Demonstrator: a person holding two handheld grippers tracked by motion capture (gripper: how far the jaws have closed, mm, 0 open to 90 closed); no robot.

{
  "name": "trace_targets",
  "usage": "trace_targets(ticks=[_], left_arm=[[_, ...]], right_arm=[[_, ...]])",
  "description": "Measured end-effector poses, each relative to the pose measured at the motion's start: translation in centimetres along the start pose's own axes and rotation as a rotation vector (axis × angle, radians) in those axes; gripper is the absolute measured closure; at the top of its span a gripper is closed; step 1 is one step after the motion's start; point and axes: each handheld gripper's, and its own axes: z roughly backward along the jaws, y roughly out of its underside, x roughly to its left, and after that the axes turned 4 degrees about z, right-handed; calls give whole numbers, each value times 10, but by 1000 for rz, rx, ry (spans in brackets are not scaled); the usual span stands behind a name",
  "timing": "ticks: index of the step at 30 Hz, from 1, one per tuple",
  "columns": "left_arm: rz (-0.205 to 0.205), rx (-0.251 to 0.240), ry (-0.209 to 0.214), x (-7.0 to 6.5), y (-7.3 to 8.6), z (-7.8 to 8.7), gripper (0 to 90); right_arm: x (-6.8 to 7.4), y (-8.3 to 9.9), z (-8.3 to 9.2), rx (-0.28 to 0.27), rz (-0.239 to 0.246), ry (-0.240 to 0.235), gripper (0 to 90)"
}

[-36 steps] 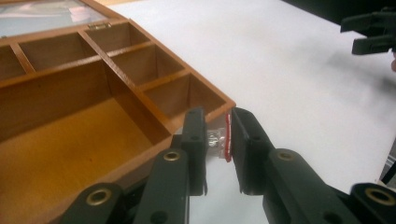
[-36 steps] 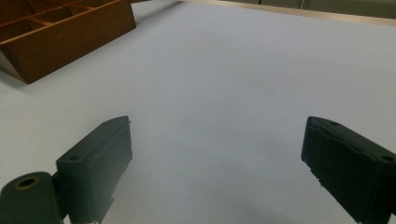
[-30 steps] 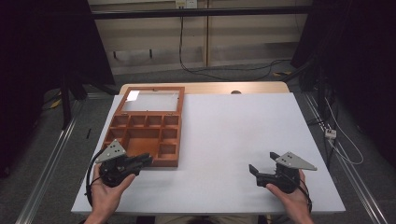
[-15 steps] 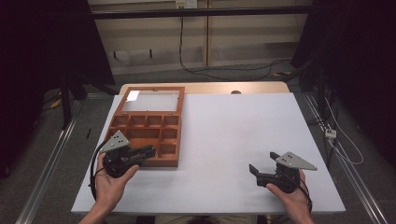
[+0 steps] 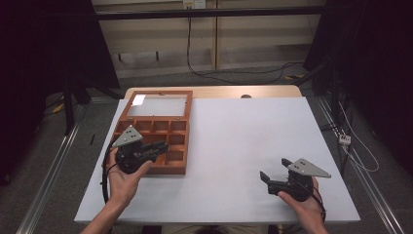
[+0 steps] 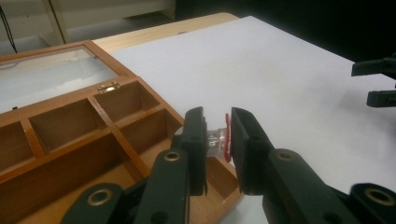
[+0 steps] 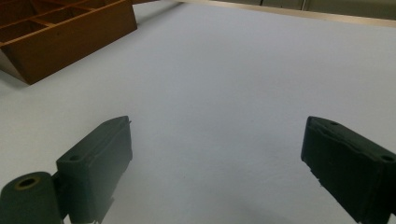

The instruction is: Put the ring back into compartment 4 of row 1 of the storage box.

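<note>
A small clear piece with a red rim (image 6: 219,140) sits pinched between the jaws of the left gripper (image 6: 218,142), held over the near right corner of the wooden box (image 5: 173,170). What the piece is I cannot tell; it is mostly hidden by the jaws. In the high view the left gripper (image 5: 158,147) reaches across the lower rows of the box, its jaws narrow on the piece.

The step in hand looks like carrying the piece to or from one of the compartments. To do it well, the grip should stay firm and level, since only a little of the piece shows between the pads and it could twist or slip. If it is going in, the jaws should be centred over one compartment and lowered straight, clear of the thin dividers, before they open. If it is coming out, it should be lifted clear of the box wall before it crosses the table (image 5: 243,146).

The right gripper (image 5: 271,179) rests near the front right of the table, well apart from the box, its jaws wide with nothing between them. The box lid (image 5: 158,105), with its glass pane, lies open at the far side and is not in the way. The compartments in sight look empty. The dividers and the near wall of the box are the only obstacles.
</note>
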Motion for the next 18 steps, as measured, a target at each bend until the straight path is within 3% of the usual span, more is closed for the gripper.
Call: trace_targets(ticks=[18], left_arm=[[-33, -3, -35, 12, -30, -12, 767]], right_arm=[[0, 0, 0, 0, 0, 0, 86]])
